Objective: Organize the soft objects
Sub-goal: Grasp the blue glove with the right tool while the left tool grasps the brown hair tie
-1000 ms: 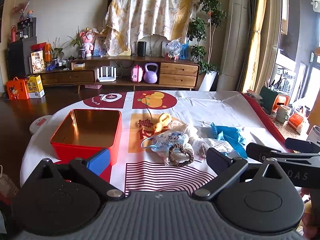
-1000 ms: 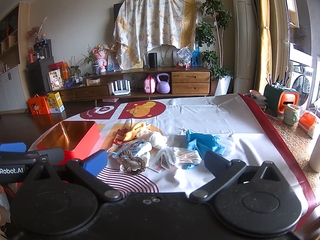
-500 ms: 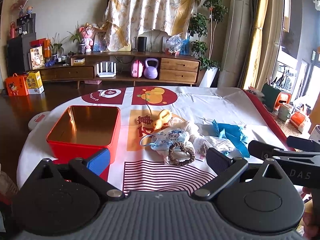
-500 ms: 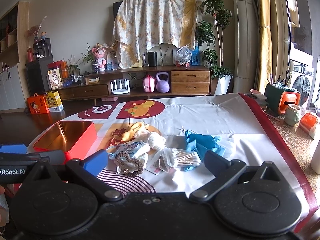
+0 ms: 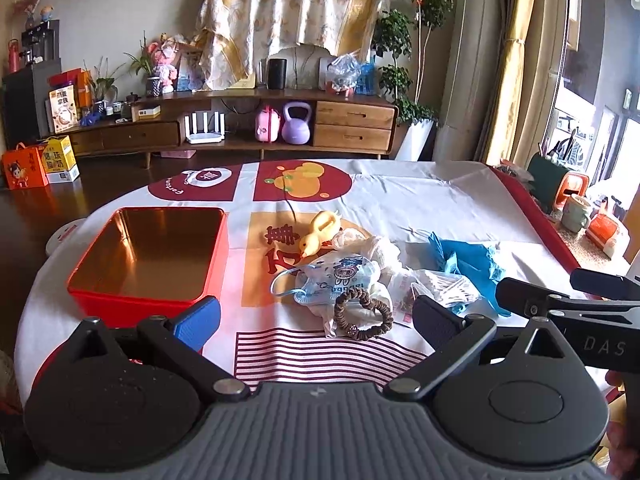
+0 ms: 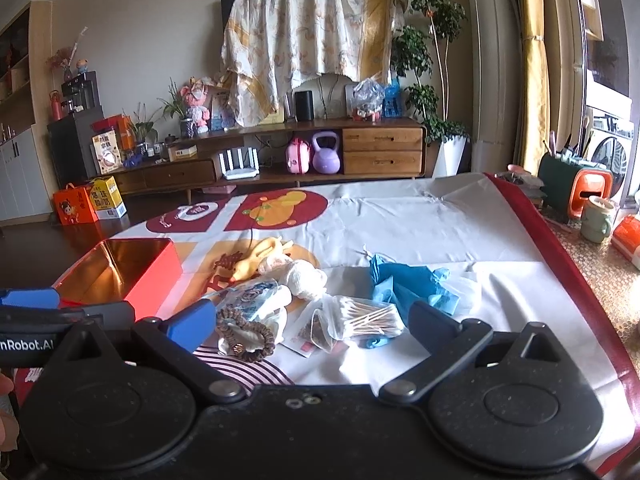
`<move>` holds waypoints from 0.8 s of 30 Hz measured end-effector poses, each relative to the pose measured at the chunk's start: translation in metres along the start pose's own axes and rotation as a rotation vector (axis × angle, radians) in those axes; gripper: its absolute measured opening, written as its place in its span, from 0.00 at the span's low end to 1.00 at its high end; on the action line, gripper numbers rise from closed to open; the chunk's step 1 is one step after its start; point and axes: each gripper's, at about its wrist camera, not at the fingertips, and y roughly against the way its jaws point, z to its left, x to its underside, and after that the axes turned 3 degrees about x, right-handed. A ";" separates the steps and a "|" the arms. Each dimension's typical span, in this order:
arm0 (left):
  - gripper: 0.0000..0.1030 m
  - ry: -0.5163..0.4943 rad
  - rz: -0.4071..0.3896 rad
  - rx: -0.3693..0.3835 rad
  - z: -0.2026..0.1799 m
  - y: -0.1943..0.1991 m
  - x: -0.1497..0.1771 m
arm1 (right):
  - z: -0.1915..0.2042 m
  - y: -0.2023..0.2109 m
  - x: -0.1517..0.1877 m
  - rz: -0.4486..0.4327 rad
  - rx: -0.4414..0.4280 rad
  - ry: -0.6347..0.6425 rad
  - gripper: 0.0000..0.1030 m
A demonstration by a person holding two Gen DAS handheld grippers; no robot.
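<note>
Both grippers are hovering over the near edge of the counter (image 5: 420,200), which is wearing a white cloth printed with red and orange panels. The left gripper (image 5: 316,316) is holding its fingers spread wide with nothing between them, and the right gripper (image 6: 310,326) is doing the same.

One red tin (image 5: 148,256) with a gold inside is sitting open and empty at the left of the counter. To its right one loose heap of soft things is lying on the cloth: one yellow rubber duck (image 5: 320,232) at the far side, one printed face mask (image 5: 340,278) with blue ear loops, one brown beaded bracelet (image 5: 362,314) lying over white wrapping nearest the grippers, one clear bag of cotton swabs (image 6: 366,316), and one bunch of blue gloves (image 6: 408,284) at the right end of the heap.
</note>
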 end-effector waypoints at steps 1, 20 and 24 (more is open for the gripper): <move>1.00 -0.002 0.007 0.002 0.000 -0.004 -0.001 | -0.002 -0.004 -0.001 0.006 0.000 0.002 0.99; 1.00 -0.089 0.077 0.048 -0.016 -0.100 -0.003 | -0.043 -0.086 -0.001 0.084 -0.001 0.125 0.94; 1.00 -0.090 0.100 0.051 -0.020 -0.118 0.000 | -0.057 -0.104 -0.006 0.078 0.038 0.145 0.94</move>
